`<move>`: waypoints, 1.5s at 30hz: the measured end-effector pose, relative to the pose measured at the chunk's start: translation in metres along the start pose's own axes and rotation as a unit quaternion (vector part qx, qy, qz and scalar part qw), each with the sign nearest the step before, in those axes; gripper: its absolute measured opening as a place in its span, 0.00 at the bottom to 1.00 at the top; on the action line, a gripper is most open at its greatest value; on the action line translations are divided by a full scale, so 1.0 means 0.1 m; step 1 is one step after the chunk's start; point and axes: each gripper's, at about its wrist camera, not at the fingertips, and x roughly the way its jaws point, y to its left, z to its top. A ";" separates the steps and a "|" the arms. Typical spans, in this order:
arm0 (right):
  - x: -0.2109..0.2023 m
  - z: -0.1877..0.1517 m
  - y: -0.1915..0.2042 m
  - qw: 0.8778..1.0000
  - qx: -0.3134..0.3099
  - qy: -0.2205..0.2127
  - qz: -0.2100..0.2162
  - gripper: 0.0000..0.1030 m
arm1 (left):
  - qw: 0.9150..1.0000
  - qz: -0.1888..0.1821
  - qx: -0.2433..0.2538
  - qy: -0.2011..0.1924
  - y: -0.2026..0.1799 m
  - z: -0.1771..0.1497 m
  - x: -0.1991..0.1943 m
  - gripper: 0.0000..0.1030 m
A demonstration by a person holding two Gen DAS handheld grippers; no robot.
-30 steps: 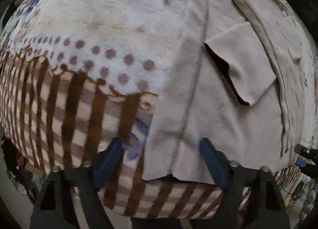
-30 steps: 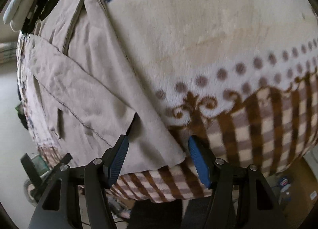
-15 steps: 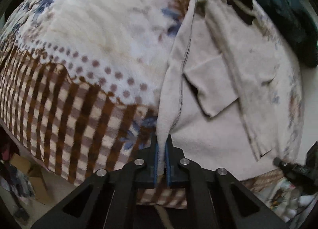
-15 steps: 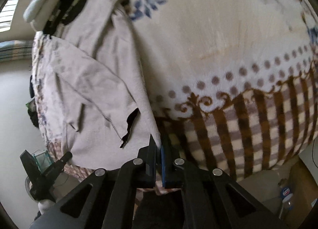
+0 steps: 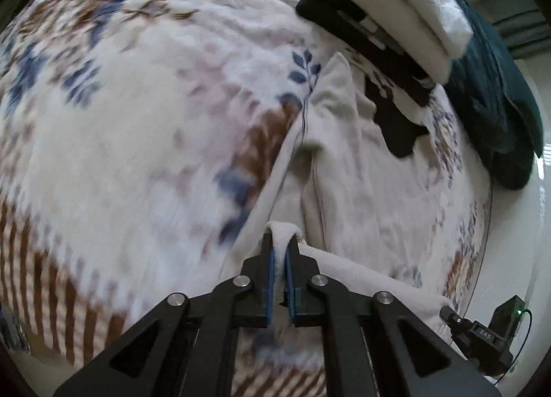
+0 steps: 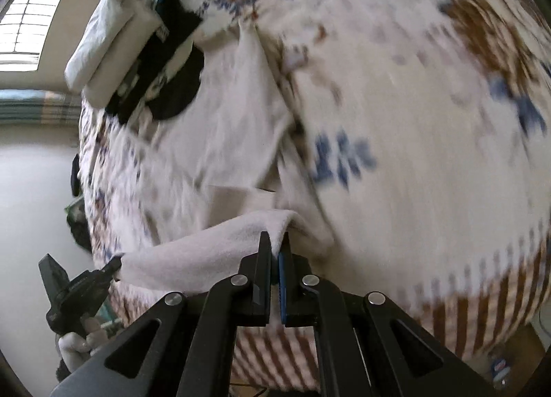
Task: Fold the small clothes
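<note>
A beige pair of small shorts (image 5: 358,176) lies on a flowered fleece blanket (image 5: 137,114). My left gripper (image 5: 279,242) is shut on one corner of its near hem and holds it lifted above the blanket. My right gripper (image 6: 276,242) is shut on the other hem corner of the shorts (image 6: 220,142). The hem hangs stretched between the two grippers. The right gripper shows at the lower right of the left wrist view (image 5: 447,314), and the left gripper at the lower left of the right wrist view (image 6: 115,264).
Folded black and white clothes (image 5: 389,18) are stacked at the blanket's far end, also in the right wrist view (image 6: 131,52). A dark teal cloth (image 5: 496,114) lies beyond them. The blanket's brown-striped edge (image 6: 482,297) drops off near me.
Both grippers, open a second ago, have shut on the hem corners and lifted them up and forward over the shorts. The view now takes in much more of the blanket.
</note>
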 end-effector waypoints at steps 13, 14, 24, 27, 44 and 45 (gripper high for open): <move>0.34 0.88 0.04 0.996 0.046 -0.050 0.056 0.43 | 0.993 -0.099 -0.069 -0.007 0.42 0.74 0.20 0.34; 0.31 0.86 0.06 0.997 0.032 -0.052 0.041 0.43 | 0.995 -0.081 -0.050 -0.008 0.41 0.72 0.18 0.35; 0.68 0.81 0.15 0.998 -0.038 -0.018 -0.050 0.43 | 0.994 0.000 0.104 0.036 -0.04 0.58 0.65 0.35; 0.83 0.91 0.22 0.998 -0.043 -0.022 -0.046 0.33 | 0.992 0.014 0.125 0.023 -0.16 0.67 0.76 0.32; 0.74 1.05 0.43 0.989 -0.029 -0.096 -0.113 0.03 | 0.988 0.049 0.145 -0.001 -0.13 0.77 0.84 0.04; 0.76 1.06 0.42 0.988 -0.027 -0.094 -0.117 0.03 | 0.989 0.047 0.142 0.004 -0.13 0.79 0.86 0.05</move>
